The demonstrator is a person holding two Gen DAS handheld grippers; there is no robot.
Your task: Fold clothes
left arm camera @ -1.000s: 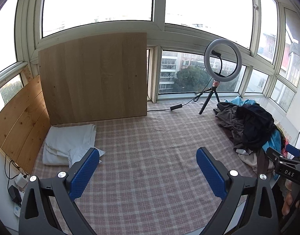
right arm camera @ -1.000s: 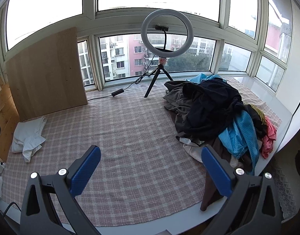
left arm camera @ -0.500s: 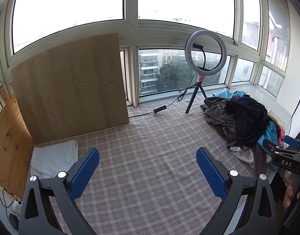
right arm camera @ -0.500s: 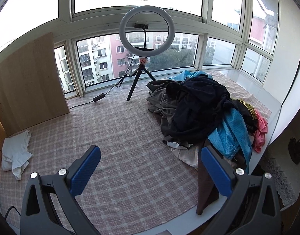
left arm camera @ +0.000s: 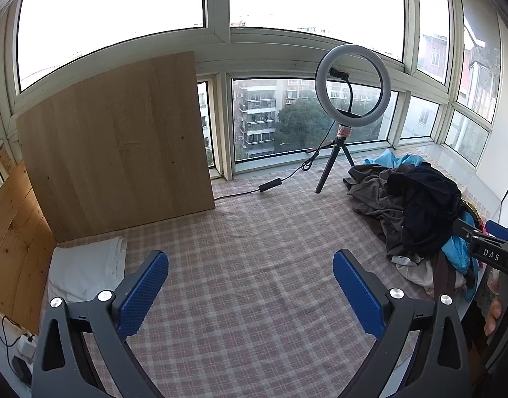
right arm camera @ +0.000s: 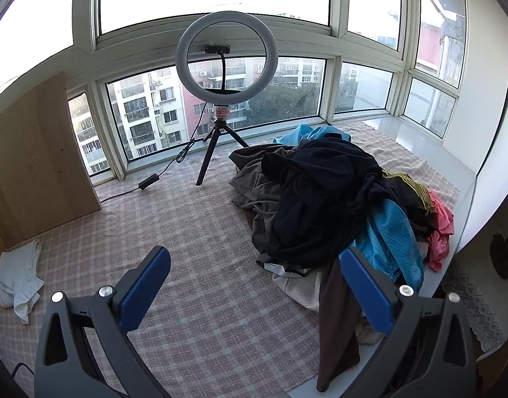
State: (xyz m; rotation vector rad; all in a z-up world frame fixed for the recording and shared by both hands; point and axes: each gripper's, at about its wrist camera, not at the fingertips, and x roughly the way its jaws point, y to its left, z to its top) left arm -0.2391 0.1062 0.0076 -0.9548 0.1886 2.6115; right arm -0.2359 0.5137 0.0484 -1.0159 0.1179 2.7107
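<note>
At right of frame the tangled heap of dark, grey, blue and pink clothes (right arm camera: 337,205) lies unfolded on the pink checked cloth-covered platform (right arm camera: 187,232), one white folded garment (left arm camera: 85,265) done at lower left; left gripper (left arm camera: 250,285) and right gripper (right arm camera: 254,285) both wide open, empty.

Your left gripper (left arm camera: 250,290) is spread wide, blue pads apart, nothing btwn them, held level in the air. Right gripper (right arm camera: 255,287) same: wide apart, empty, raised. Your right-hand fingers (left arm camera: 492,315) wrap its handle, seen at left view's edge.
</note>
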